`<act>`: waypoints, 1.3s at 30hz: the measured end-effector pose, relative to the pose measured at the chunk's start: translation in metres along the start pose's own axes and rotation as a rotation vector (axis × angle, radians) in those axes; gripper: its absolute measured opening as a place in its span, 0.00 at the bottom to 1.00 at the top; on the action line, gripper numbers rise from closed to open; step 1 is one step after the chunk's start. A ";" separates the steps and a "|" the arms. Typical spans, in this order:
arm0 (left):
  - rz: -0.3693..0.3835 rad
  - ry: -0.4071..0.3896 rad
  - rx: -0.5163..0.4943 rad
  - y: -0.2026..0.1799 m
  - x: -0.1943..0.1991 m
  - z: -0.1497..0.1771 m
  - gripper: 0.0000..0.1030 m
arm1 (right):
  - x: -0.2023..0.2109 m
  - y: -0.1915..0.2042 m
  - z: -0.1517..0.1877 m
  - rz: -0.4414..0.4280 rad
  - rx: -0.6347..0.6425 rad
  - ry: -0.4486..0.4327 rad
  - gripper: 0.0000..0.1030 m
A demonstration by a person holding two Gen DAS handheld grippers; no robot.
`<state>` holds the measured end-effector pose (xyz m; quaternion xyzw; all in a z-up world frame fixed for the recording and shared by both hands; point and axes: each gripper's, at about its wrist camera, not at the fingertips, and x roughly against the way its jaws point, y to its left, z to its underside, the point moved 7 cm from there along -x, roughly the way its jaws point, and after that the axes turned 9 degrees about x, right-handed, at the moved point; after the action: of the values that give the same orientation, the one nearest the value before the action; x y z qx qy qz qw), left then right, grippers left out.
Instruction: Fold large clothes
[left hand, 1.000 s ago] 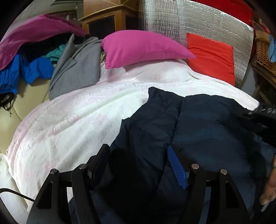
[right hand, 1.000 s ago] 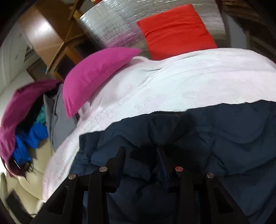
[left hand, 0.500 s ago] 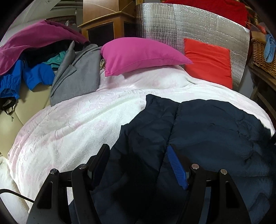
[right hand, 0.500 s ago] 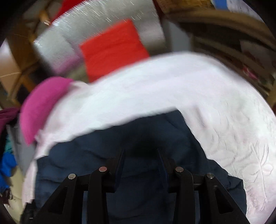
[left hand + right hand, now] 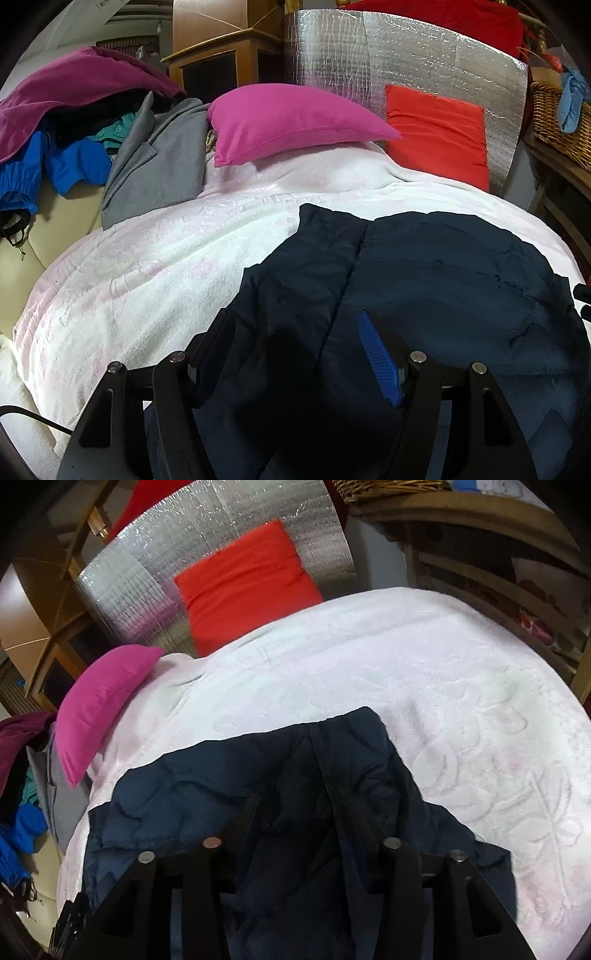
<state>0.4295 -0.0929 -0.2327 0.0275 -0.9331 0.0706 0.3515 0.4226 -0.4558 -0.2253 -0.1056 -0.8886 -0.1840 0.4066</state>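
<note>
A dark navy padded jacket (image 5: 424, 280) lies spread on the white bedspread (image 5: 155, 266); it also shows in the right wrist view (image 5: 229, 790). My left gripper (image 5: 295, 332) is open and hovers over the jacket's left part, with its blue-padded finger (image 5: 376, 358) over the centre seam. My right gripper (image 5: 295, 808) is open and empty above the jacket's far right part, near its corner (image 5: 369, 720). Neither gripper holds cloth.
A magenta pillow (image 5: 291, 122) and a red cushion (image 5: 439, 136) lie at the head of the bed against a silver foil panel (image 5: 369, 62). A pile of clothes (image 5: 85, 140) sits at the left. A wicker basket (image 5: 561, 118) and wooden shelves (image 5: 517, 576) stand on the right.
The right gripper has swung rightward over the jacket toward its right corner. The left gripper has stayed over the jacket, and its view has lifted a little.
</note>
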 end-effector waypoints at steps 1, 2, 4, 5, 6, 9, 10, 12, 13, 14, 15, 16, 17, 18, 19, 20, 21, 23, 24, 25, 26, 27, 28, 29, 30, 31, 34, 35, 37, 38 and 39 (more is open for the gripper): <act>0.004 -0.001 0.000 -0.001 0.001 0.001 0.68 | 0.003 -0.001 0.003 -0.008 -0.006 0.003 0.51; 0.005 -0.002 -0.002 -0.001 0.002 0.001 0.68 | 0.004 -0.002 0.005 -0.018 -0.012 0.010 0.51; 0.003 -0.005 -0.008 -0.002 0.004 0.003 0.68 | 0.000 -0.003 0.013 -0.032 -0.015 0.042 0.51; 0.004 -0.004 -0.010 -0.003 0.004 0.004 0.68 | -0.004 -0.003 0.017 -0.031 -0.014 0.062 0.51; 0.005 -0.003 -0.011 -0.004 0.004 0.004 0.68 | -0.011 -0.005 0.022 -0.034 -0.015 0.089 0.51; 0.003 -0.003 -0.019 -0.006 0.004 0.006 0.68 | -0.026 -0.008 0.033 -0.047 -0.016 0.141 0.51; 0.003 -0.002 -0.020 -0.006 0.004 0.007 0.68 | -0.022 -0.008 0.032 -0.046 -0.011 0.138 0.51; 0.004 -0.004 -0.019 -0.007 0.004 0.007 0.68 | -0.010 -0.005 0.029 -0.053 -0.004 0.121 0.51; 0.003 -0.005 -0.020 -0.006 0.004 0.007 0.68 | -0.006 -0.005 0.028 -0.061 -0.006 0.112 0.51; 0.002 -0.005 -0.021 -0.006 0.004 0.007 0.68 | -0.001 -0.006 0.028 -0.067 -0.011 0.106 0.51; 0.004 -0.006 -0.020 -0.006 0.004 0.006 0.68 | 0.005 -0.007 0.028 -0.072 -0.016 0.102 0.51; 0.007 -0.005 -0.019 -0.006 0.004 0.006 0.68 | 0.010 -0.010 0.029 -0.077 -0.024 0.097 0.51; 0.009 -0.003 -0.019 -0.006 0.004 0.006 0.68 | 0.015 -0.013 0.030 -0.079 -0.032 0.092 0.51; 0.011 0.000 -0.019 -0.005 0.004 0.006 0.68 | 0.021 -0.017 0.031 -0.079 -0.041 0.087 0.51; 0.014 0.004 -0.017 -0.004 0.004 0.005 0.68 | 0.026 -0.021 0.033 -0.078 -0.048 0.084 0.52; 0.018 0.009 -0.012 -0.003 0.003 0.005 0.68 | 0.032 -0.026 0.035 -0.077 -0.058 0.081 0.55; 0.024 0.020 -0.003 0.000 0.002 0.005 0.68 | 0.038 -0.034 0.038 -0.082 -0.081 0.074 0.56; 0.032 0.044 0.011 0.004 -0.001 0.005 0.68 | 0.044 -0.043 0.042 -0.110 -0.115 0.072 0.56; 0.039 0.064 0.024 0.008 -0.004 0.005 0.69 | 0.047 -0.046 0.044 -0.134 -0.129 0.074 0.56; 0.045 0.080 0.033 0.010 -0.006 0.006 0.69 | 0.049 -0.049 0.046 -0.154 -0.137 0.077 0.56; 0.055 0.107 0.044 0.013 -0.009 0.007 0.69 | 0.055 -0.052 0.051 -0.170 -0.143 0.077 0.56; 0.060 0.120 0.048 0.014 -0.010 0.007 0.69 | 0.057 -0.053 0.053 -0.191 -0.145 0.078 0.56; 0.063 0.129 0.054 0.017 -0.011 0.007 0.69 | 0.058 -0.052 0.056 -0.217 -0.140 0.081 0.55; 0.061 0.127 0.056 0.019 -0.011 0.006 0.69 | 0.061 -0.050 0.059 -0.234 -0.129 0.081 0.50; 0.055 0.121 0.054 0.022 -0.011 0.005 0.69 | 0.063 -0.048 0.061 -0.240 -0.110 0.078 0.41; 0.050 0.119 0.051 0.024 -0.011 0.004 0.69 | 0.063 -0.047 0.064 -0.236 -0.093 0.081 0.38; 0.047 0.146 0.028 0.029 -0.020 0.005 0.75 | 0.050 -0.044 0.078 -0.210 -0.052 0.141 0.38; 0.048 0.166 0.014 0.029 -0.025 0.008 0.75 | 0.042 -0.045 0.082 -0.194 -0.049 0.169 0.35; 0.049 0.186 0.005 0.029 -0.031 0.011 0.76 | 0.033 -0.048 0.088 -0.192 -0.049 0.196 0.32; 0.049 0.182 -0.001 0.029 -0.031 0.011 0.77 | 0.034 -0.048 0.088 -0.197 -0.043 0.196 0.32; 0.049 0.180 -0.010 0.029 -0.030 0.011 0.77 | 0.036 -0.048 0.087 -0.204 -0.044 0.197 0.32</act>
<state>0.4420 -0.0657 -0.2637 -0.0034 -0.8985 0.0767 0.4322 0.3235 -0.4625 -0.2616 -0.0050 -0.8461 -0.2536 0.4688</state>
